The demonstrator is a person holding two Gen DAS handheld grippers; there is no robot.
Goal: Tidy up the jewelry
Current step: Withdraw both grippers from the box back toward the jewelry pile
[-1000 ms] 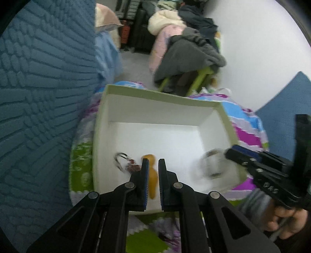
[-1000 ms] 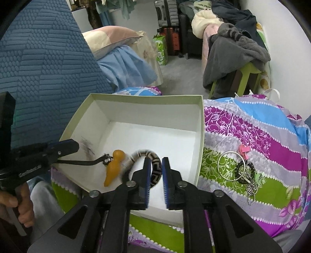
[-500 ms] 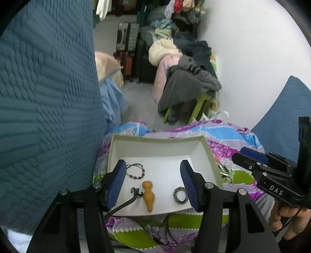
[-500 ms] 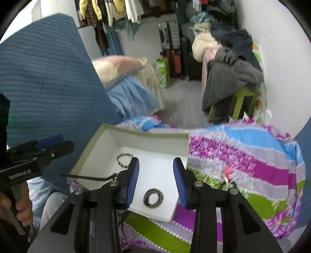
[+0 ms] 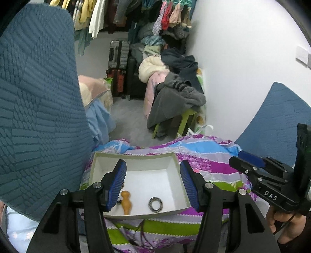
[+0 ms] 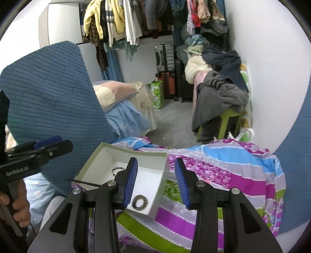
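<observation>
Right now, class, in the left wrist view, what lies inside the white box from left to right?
Dark bracelet, mostly hidden behind the left hand-held gripper's finger → orange pendant → patterned ring, all on the floor of the white box.

Open white box (image 5: 176, 167) clear from above, blue quilted cushion (image 5: 38, 109) crowding its left wall.

A cluttered bedroom corner. A striped floral bedspread (image 6: 223, 169) in purple, green and blue covers the foreground. Behind it, a green stool (image 6: 227, 120) is heaped with grey clothing (image 6: 219, 97). Suitcases (image 6: 165, 58) stand against the far wall beneath hanging clothes (image 6: 120, 17). A blue quilted cushion (image 6: 48, 97) rises at left.
</observation>
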